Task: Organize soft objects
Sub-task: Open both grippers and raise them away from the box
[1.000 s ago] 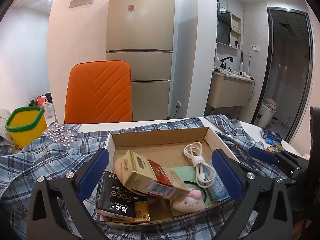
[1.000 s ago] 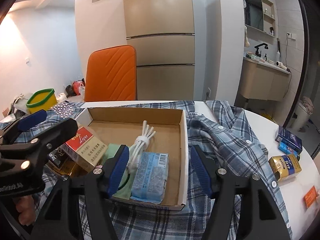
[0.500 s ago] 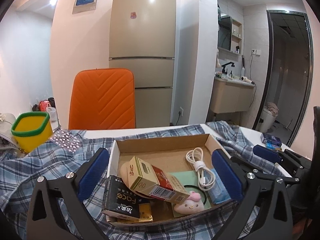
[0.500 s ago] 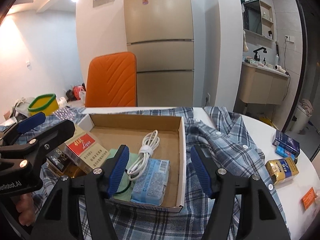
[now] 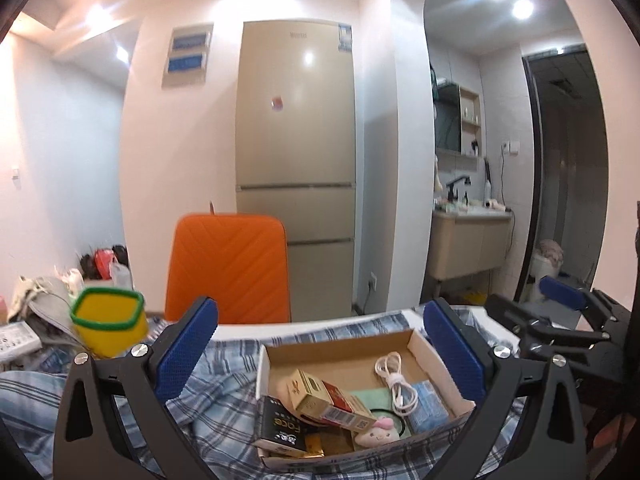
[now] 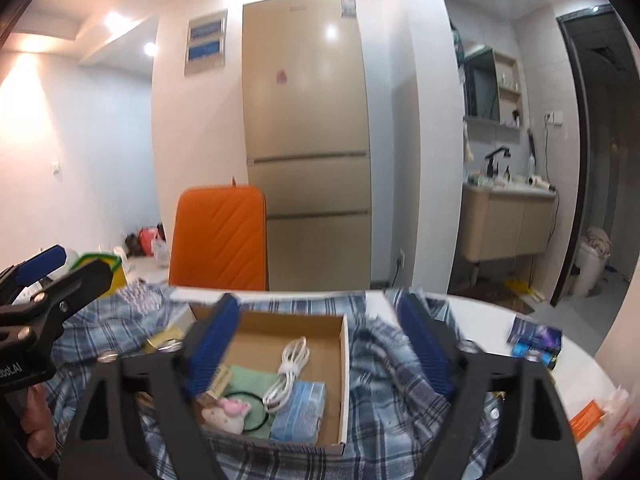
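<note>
Both grippers raised above cardboard box (image 6: 280,332); right gripper (image 6: 320,344) jaws just opened wider, empty.

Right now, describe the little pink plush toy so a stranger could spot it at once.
Find the open cardboard box sitting on the blue plaid shirt on the table. At the box's near edge, beside a black hair tie, lies the plush toy. It is the only soft, rounded pink-and-cream thing among flat cartons, a white cable and a blue tissue pack.

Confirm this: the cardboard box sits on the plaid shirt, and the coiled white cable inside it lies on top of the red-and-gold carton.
Not quite. The white cable lies apart from the red-and-gold carton, partly on the blue packet, as the right wrist view shows. The cardboard box does sit on the plaid shirt.
</note>
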Tool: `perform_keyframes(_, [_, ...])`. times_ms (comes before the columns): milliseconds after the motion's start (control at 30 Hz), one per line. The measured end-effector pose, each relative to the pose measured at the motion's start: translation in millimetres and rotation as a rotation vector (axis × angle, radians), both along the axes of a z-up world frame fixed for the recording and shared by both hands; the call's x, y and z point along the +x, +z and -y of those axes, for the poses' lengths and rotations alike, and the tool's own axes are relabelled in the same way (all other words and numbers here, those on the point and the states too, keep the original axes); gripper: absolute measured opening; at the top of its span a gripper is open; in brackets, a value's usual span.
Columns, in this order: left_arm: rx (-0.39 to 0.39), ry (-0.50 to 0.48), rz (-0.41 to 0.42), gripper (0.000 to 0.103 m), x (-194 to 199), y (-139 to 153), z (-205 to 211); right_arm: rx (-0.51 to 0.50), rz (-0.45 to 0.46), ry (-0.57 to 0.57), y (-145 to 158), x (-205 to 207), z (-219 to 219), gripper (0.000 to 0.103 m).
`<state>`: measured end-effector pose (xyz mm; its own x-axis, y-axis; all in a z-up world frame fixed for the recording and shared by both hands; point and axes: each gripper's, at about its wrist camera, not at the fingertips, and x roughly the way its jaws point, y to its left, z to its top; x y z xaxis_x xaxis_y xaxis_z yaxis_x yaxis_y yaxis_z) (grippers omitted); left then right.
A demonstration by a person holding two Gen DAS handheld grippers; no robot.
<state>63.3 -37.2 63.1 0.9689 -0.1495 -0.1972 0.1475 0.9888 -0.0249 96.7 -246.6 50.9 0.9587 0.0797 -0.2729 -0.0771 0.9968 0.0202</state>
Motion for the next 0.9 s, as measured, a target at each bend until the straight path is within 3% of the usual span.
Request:
perform_keyframes(67, [-0.012,-0.006,0.017,0.102,-8,6,-4,-0.005,0.041,-0.011,9,-10,0,0.103])
perform_keyframes(300, [0.02,-0.023,0.069,0.102,-36,15,-8,-0.003,0.152,-0.007,32,-53,-1,0.103])
perform_keyframes(500, [0.027,-0.005,0.117,0.102,-59,10,-11,-0.027,0.214,0.018,32,-86,-8,0.103])
perform_keyframes(667, [0.042,0.013,0.127,0.102,-71,-3,-14,-0.027,0.243,0.023,23,-104,-13,0.103])
perform_keyframes(900, [0.079,0.024,0.137,0.102,-83,-24,-16,-0.071,0.191,0.002,2,-110,-19,0.103])
